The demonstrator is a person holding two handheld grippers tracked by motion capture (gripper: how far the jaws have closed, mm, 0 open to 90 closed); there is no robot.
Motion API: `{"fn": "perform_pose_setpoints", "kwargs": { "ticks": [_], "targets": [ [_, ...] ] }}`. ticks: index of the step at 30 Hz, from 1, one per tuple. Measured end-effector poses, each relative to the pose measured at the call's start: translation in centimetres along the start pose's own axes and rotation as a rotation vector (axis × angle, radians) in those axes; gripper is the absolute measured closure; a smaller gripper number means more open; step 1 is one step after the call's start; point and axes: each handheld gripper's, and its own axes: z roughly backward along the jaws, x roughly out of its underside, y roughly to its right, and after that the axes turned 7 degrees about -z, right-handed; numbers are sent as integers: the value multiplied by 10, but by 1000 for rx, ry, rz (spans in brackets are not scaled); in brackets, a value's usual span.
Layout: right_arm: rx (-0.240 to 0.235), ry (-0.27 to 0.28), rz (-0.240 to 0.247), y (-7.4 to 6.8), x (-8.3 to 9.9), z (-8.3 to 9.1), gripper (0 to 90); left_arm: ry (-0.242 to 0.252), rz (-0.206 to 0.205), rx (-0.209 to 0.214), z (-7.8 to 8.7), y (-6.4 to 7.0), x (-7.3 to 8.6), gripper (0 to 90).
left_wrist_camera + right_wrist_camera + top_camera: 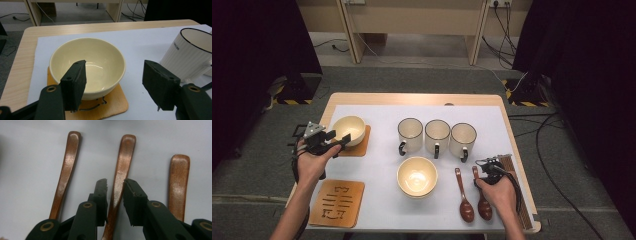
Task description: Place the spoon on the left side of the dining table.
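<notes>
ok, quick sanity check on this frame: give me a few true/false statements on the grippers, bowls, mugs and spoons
1. The right gripper has its jaws around the handle of the middle brown wooden spoon. True.
2. The left gripper is clamped on the cream ceramic bowl. False: its jaws stand wide open, one in front of the bowl.
3. That bowl sits on a wooden coaster. True.
4. Two white ribbed mugs stand in a row. False: three.
5. The second cream bowl also rests on a coaster. False: it sits on the white mat; the near carved wooden coaster is empty.
</notes>
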Motion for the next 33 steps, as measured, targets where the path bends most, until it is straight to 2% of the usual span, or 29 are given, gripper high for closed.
{"fn": "perform_pose_setpoints", "kwargs": {
  "ticks": [4,11,20,33],
  "targets": [
    [28,-13,-22,-2,-2,0,768,6,-2,-1,1,-1,-1,351],
    [52,-23,-90,-5,-5,0,797,8,-6,1,0,0,-1,352],
    [96,-23,-84,-12,-5,2,802,14,-11,5,1,1,-2,354],
    [111,-34,-92,-16,-7,5,817,15,-13,4,2,0,-3,355]
  ]
}}
